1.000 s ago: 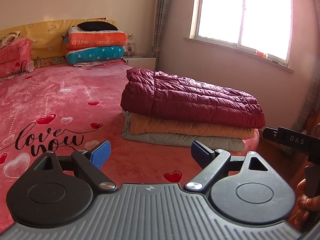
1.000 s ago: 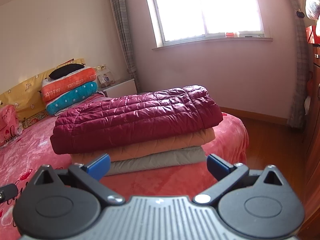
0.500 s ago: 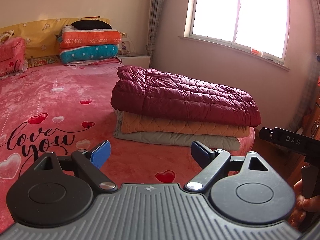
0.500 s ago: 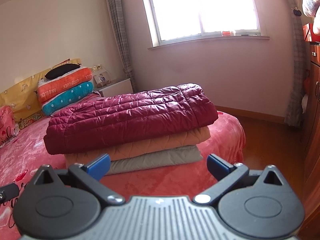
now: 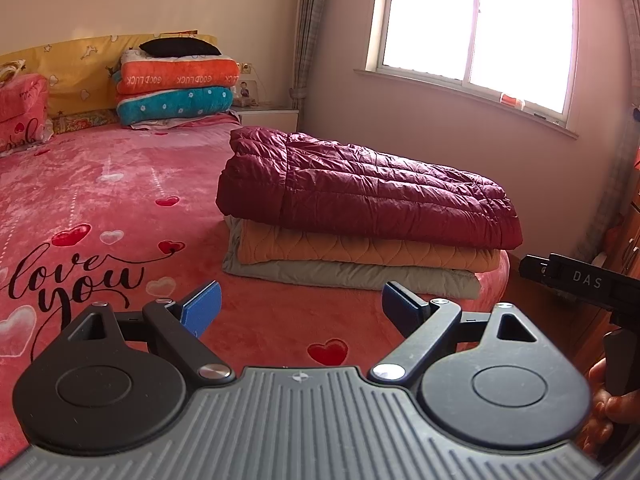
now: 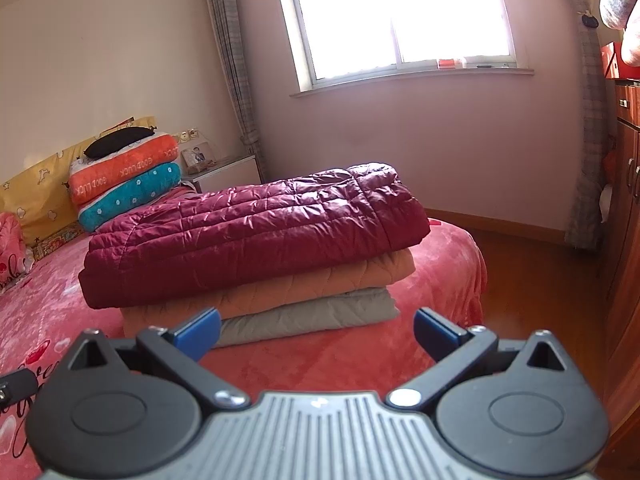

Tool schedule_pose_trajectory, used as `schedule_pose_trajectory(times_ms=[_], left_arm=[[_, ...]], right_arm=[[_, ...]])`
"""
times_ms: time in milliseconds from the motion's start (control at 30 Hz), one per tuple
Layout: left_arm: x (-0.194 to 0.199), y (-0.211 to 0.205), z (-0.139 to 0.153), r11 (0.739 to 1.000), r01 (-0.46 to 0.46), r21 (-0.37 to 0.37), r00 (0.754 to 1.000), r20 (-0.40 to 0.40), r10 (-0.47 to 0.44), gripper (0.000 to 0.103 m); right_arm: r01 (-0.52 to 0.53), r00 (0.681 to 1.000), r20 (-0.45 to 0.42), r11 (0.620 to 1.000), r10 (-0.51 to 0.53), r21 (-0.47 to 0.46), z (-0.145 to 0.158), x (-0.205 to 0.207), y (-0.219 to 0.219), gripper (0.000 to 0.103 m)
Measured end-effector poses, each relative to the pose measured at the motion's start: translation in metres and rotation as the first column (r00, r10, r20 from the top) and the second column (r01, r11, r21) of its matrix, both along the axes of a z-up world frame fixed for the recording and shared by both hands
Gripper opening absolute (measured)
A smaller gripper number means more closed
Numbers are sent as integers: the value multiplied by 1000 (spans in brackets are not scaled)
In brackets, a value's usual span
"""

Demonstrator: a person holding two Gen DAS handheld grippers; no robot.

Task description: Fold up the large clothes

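Note:
A folded maroon quilted jacket (image 5: 360, 196) lies on top of a folded orange quilted garment (image 5: 360, 249) and a folded grey one (image 5: 348, 274), stacked near the foot corner of the pink bed (image 5: 100, 184). The same stack shows in the right wrist view: maroon jacket (image 6: 256, 236), orange garment (image 6: 280, 292), grey garment (image 6: 308, 316). My left gripper (image 5: 301, 309) is open and empty, held back from the stack above the bedspread. My right gripper (image 6: 317, 330) is open and empty, also short of the stack. Part of the right gripper's body (image 5: 576, 280) shows at the left wrist view's right edge.
Folded orange and teal blankets (image 5: 176, 92) with a black item on top sit at the headboard. A white nightstand (image 5: 268, 118) stands beside the bed. A window (image 6: 400, 20) is in the far wall. A wooden cabinet (image 6: 628, 216) stands on the right above wooden floor (image 6: 540, 280).
Both grippers have drawn back and tilted up a little, so the stack sits lower and slightly further left in both views. Both stay open and empty. The stack has not moved.

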State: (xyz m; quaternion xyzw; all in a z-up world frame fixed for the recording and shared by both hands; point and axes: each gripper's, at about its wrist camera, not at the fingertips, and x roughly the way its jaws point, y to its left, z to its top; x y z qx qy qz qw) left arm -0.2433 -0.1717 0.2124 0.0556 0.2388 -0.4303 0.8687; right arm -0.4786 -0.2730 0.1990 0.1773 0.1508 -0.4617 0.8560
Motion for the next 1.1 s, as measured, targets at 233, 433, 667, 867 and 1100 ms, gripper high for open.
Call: schedule_pose_trajectory(times_ms=[233,433,667,867,1100], left_arm=[[3,-8,-3,1000,10,7,1000,-8,-10,103],[4,-18,-8,999,28,19,1000,-11,-27,103],[2,-28,-15,998,44,38,999,-15,-43,103],[6,-33,-22,998,51,48,998,-34,-49,103],[13,-32,-30,998,37,46,999,-34,-35,103]], right_arm=[[6,1000,3,1000,-6,2,-2,-1,-2,102],[14,1000,6,1000,-14,8,-6,-2,-6,102],[26,1000,7,999,-27,19,-10,-5,-11,102],[29,1000,4,999,-29,25,-13,-5,-13,102],[19,1000,-19,1000,-18,22,-17,1,-14,102]])
